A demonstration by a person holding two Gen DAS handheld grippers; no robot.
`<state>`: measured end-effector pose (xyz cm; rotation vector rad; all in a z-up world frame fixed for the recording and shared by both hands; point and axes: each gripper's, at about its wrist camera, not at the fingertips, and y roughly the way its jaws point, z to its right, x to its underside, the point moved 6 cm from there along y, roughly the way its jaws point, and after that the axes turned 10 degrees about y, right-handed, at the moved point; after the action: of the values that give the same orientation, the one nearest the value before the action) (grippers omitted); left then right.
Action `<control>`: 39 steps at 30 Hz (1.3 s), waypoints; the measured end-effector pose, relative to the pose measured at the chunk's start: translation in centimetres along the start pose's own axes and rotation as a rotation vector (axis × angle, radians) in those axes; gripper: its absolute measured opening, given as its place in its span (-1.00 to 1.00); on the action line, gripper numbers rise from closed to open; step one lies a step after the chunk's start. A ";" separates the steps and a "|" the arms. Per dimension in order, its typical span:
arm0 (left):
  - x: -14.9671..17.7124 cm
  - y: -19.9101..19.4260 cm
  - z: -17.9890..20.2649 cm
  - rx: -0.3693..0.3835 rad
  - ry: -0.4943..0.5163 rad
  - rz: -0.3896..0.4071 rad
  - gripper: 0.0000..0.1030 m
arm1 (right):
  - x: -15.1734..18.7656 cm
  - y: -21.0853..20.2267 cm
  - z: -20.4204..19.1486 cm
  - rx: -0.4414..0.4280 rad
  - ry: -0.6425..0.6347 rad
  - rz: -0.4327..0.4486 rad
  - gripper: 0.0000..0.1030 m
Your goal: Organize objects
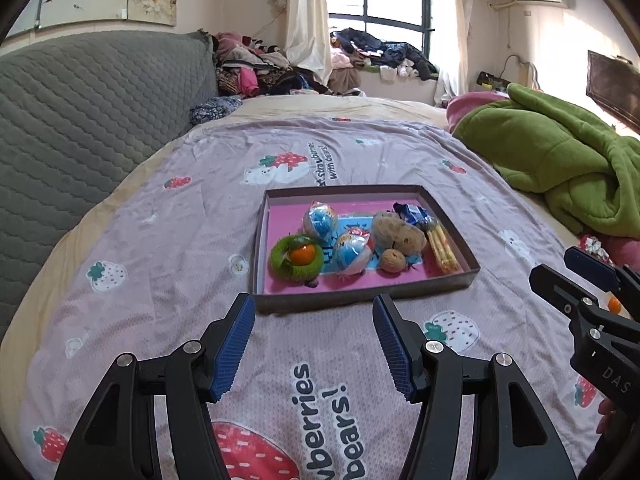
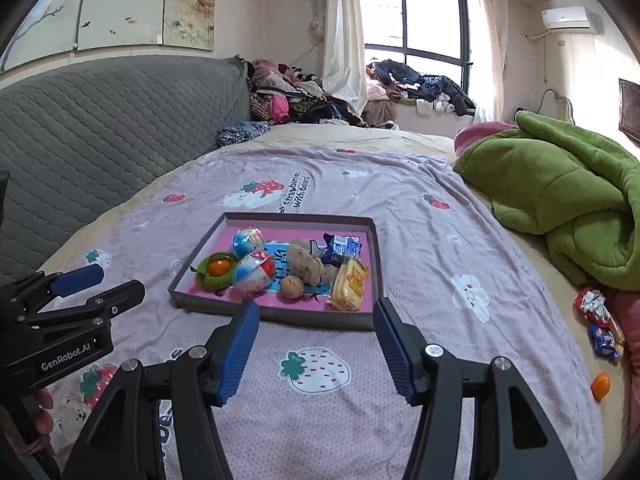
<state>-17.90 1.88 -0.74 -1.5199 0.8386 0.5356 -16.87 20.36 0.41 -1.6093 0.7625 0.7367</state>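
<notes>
A shallow brown box (image 1: 360, 294) with a pink floor lies on the bedspread; it also shows in the right wrist view (image 2: 280, 317). In it are an orange fruit (image 1: 301, 255) inside a green ring (image 1: 280, 266), two blue-and-white balls (image 1: 320, 220), a plush toy (image 1: 398, 232), a walnut (image 1: 393, 261), a blue packet (image 1: 410, 213) and a yellow snack pack (image 2: 350, 282). My left gripper (image 1: 314, 344) is open and empty just before the box's near wall. My right gripper (image 2: 316, 346) is open and empty, also just before the box.
Loose on the bed's right edge lie a small orange fruit (image 2: 600, 385), a red-white wrapped candy (image 2: 591, 304) and a blue packet (image 2: 606, 340). A green blanket (image 2: 568, 196) is heaped at the right. A grey quilted headboard (image 1: 80, 128) stands at the left. Clothes (image 1: 260, 64) pile at the back.
</notes>
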 end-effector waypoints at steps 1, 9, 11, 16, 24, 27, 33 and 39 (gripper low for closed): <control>0.2 0.1 0.0 -0.001 0.000 -0.003 0.22 | 0.1 0.1 0.0 -0.001 0.000 -0.002 0.14; 1.7 1.4 0.2 0.008 0.007 -0.043 0.22 | 1.5 1.2 -0.1 -0.004 0.001 -0.037 0.14; 2.1 1.8 0.2 0.004 0.004 -0.050 0.22 | 1.7 1.4 -0.1 0.000 0.001 -0.042 0.14; 2.5 2.3 0.2 0.010 -0.003 -0.052 0.22 | 2.1 1.6 -0.1 -0.005 0.003 -0.040 0.14; 3.8 3.2 -0.1 0.012 -0.025 -0.064 0.22 | 3.7 2.6 0.5 0.000 -0.003 -0.036 0.14; 4.3 3.4 -0.3 0.012 -0.040 -0.060 0.22 | 4.3 3.0 0.7 -0.004 0.003 -0.048 0.14; 5.9 3.8 -0.3 0.000 -0.055 -0.052 0.22 | 5.3 3.0 0.8 -0.009 -0.020 -0.037 0.14; 7.0 4.3 0.3 -0.007 -0.044 -0.048 0.22 | 5.9 2.6 1.0 -0.039 -0.029 -0.003 0.15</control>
<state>-16.78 0.86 -8.86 -1.5260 0.7655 0.5356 -15.53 20.48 -6.04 -1.6309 0.7289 0.7749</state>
